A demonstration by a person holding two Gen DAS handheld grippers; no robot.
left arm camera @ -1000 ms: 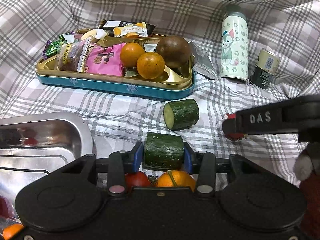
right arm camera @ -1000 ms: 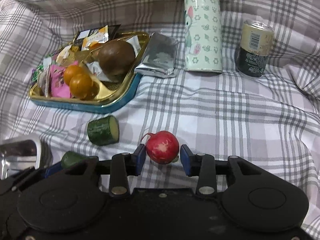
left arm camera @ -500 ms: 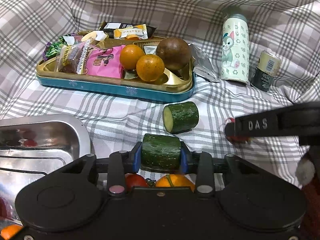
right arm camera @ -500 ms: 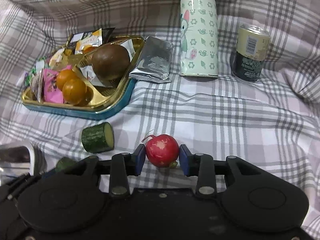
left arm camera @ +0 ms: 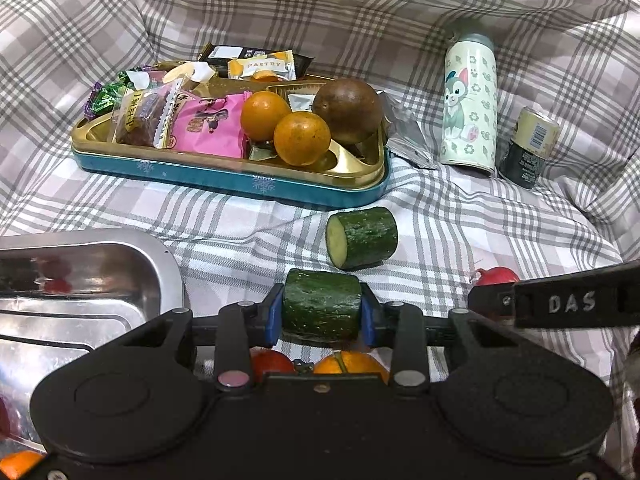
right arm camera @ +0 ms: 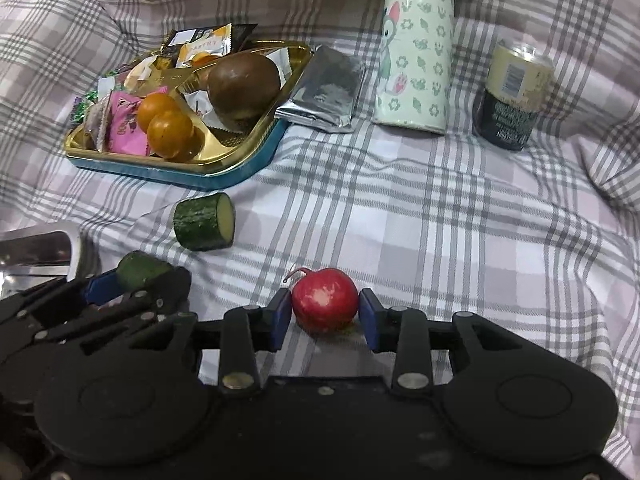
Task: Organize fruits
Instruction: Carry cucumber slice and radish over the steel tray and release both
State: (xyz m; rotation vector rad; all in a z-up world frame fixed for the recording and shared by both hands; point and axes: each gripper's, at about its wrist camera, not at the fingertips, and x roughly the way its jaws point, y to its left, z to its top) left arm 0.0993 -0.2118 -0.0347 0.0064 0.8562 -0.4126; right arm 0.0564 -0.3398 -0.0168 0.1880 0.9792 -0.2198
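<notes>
Both grippers sit mid-pickup over the checked cloth: the left gripper has its fingers clamped on a cucumber piece, while the right gripper brackets a red radish — its blue pads look just short of contact, though the angle makes that hard to call. A second cucumber piece lies on the cloth just ahead of the left fingers, the gold tray of oranges and snacks well beyond it. To the left of the left fingers waits a steel tray — the likely drop spot. Next, by this reading: close on the radish, lift, and carry both across.
</notes>
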